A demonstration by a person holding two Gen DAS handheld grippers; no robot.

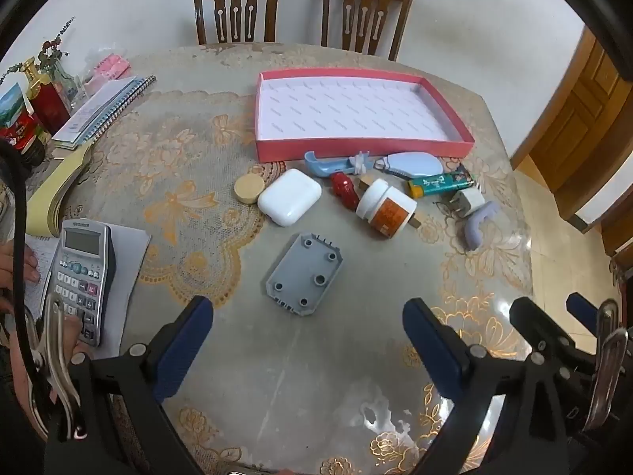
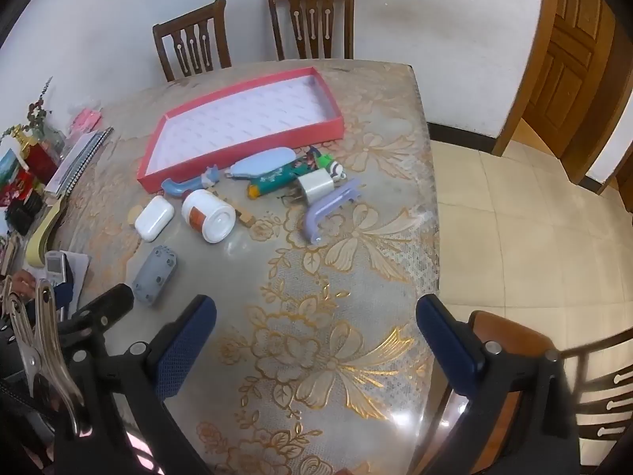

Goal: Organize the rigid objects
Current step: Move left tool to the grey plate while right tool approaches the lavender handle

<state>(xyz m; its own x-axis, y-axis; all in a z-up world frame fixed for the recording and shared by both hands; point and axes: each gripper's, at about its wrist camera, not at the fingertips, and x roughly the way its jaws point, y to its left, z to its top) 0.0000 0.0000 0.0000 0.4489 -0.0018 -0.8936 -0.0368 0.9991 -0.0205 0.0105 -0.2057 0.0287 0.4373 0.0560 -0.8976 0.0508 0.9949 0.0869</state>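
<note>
A shallow pink tray (image 1: 356, 146) (image 2: 245, 148) lies empty at the table's far side. In front of it lie a grey plastic plate (image 1: 302, 273) (image 2: 155, 275), a white earbud case (image 1: 290, 196) (image 2: 154, 217), a white jar (image 1: 385, 208) (image 2: 208, 215), a wooden disc (image 1: 248, 189), a red toy (image 1: 344, 188), a blue hook (image 1: 330, 164) (image 2: 180, 187), a pale blue case (image 1: 415, 164) (image 2: 263, 164), a green tube (image 1: 439, 184) (image 2: 277, 182), a white charger (image 1: 469, 200) (image 2: 315, 188) and a lilac hook (image 1: 476, 223) (image 2: 328, 209). My left gripper (image 1: 306, 340) is open and empty just short of the grey plate. My right gripper (image 2: 314, 340) is open and empty near the table's right edge.
A calculator (image 1: 81, 277) on paper, notebooks (image 1: 103, 109), a yellow pad (image 1: 59, 186) and red boxes (image 1: 35, 107) line the left side. Two wooden chairs (image 1: 237, 8) stand behind the table. Another chair (image 2: 554, 380) is at the near right; a tiled floor (image 2: 534, 237) lies beyond the table edge.
</note>
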